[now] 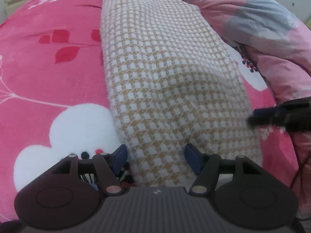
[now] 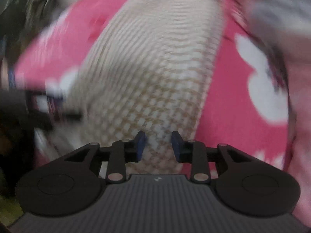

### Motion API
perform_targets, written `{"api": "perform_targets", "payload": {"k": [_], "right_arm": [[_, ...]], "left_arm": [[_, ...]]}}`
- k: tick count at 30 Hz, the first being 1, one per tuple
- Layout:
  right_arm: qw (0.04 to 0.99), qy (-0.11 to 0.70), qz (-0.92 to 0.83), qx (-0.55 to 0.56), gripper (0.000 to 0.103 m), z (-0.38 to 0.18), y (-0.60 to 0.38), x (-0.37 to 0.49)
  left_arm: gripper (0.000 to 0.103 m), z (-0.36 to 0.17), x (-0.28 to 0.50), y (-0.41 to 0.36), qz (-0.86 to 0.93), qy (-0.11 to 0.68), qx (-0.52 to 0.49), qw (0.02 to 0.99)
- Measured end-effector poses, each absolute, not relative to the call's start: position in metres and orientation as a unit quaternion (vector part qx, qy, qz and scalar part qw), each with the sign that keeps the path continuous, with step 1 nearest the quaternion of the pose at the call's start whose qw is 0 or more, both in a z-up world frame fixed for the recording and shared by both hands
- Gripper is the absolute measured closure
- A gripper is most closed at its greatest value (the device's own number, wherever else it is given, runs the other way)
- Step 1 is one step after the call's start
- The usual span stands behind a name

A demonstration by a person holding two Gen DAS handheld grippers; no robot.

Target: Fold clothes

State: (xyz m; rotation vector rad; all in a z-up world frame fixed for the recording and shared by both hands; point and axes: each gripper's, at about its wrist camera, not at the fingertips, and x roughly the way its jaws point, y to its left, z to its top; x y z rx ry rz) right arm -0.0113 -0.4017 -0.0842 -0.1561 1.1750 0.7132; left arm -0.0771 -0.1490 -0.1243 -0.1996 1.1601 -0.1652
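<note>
checked cloth point(image 1: 165, 77) between left tongs point(image 1: 155, 159), untouched

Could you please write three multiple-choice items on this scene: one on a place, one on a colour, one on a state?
1. What does the checked cloth lie on?
A. a pink flowered blanket
B. a wooden floor
C. a glass table

2. Which colours make its pattern?
A. black and green
B. tan and white
C. blue and red

3. How does the left claw stand?
A. shut on a hanger
B. open over the cloth's near end
C. shut on a button

Answers: 1 A, the pink blanket shows on both sides; 2 B, tan-and-white checks; 3 B, its pads stand apart.
</note>
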Motion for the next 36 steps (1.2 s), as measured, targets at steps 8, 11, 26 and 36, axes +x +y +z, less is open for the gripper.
{"api": "perform_targets", "payload": {"k": [8, 11, 26, 36], "right_arm": [[0.747, 0.59, 0.304, 0.044, 0.079, -0.107, -0.413, -0.013], [0.769, 0.562, 0.303, 0.024, 0.097, -0.087, -0.407, -0.016], [0.845, 0.422, 0.31, -0.107, 0.095, -0.04, -0.392, -0.028], [0.872, 0.351, 0.332, -0.073, 0.094, -0.041, -0.332, 0.072]], "left_arm": [[0.042, -0.127, -0.08, -0.147, -0.084, 0.546, -0.093, 0.828], [0.043, -0.122, -0.082, -0.146, -0.098, 0.542, -0.087, 0.83], [0.04, -0.09, -0.075, -0.12, -0.109, 0.488, -0.072, 0.863], [0.04, -0.093, 0.041, -0.081, -0.043, 0.42, -0.154, 0.893]]}}
